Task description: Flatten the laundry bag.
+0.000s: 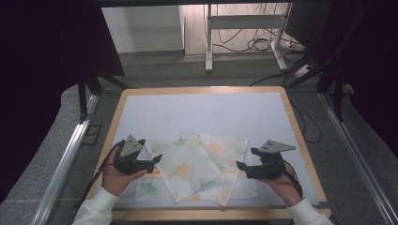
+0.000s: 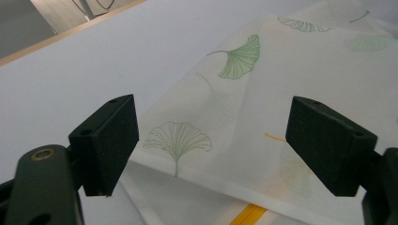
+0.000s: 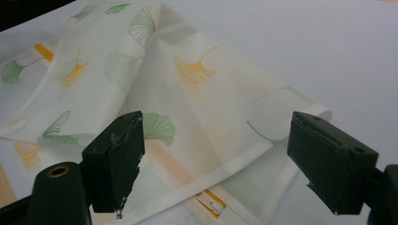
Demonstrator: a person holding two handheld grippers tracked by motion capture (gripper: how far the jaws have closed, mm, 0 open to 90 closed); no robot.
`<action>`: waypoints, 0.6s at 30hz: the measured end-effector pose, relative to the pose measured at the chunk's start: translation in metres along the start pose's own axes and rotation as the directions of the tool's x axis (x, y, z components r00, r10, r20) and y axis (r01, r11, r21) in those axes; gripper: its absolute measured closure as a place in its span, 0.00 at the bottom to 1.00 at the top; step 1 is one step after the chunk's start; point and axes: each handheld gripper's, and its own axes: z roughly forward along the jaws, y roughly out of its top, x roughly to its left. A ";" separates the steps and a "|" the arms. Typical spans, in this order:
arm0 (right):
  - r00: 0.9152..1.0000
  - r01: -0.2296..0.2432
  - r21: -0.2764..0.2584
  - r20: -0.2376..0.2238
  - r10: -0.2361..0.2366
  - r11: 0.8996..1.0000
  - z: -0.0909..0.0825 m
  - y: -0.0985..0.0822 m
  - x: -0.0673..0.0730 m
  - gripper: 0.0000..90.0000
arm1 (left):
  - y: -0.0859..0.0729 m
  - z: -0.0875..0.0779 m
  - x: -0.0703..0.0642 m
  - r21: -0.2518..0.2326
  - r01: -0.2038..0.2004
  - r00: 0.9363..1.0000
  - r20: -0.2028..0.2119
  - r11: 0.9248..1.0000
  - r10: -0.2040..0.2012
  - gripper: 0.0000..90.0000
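On the pale grey mat [image 1: 202, 112] that covers the wooden table [image 1: 291, 117], toward the person's near edge, lies a thin white cloth [image 1: 192, 168] printed with ginkgo leaves in green and orange (a yellow stripe shows at one folded hem). It is folded loosely, several layers overlapping at angles, with corners sticking out toward the front. The left gripper [image 1: 152, 161] sits at the cloth's left edge, its jaws spread wide with nothing between them but the fabric lying below. The right gripper [image 1: 241, 166] sits at the cloth's right side, jaws likewise wide apart and holding nothing, the hemmed edge lying beneath them.
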 end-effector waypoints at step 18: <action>1.000 0.001 0.037 0.020 -0.001 0.999 0.009 -0.010 -0.009 0.24 | -0.005 0.011 -0.009 0.057 0.009 1.000 -0.002 0.998 -0.009 0.22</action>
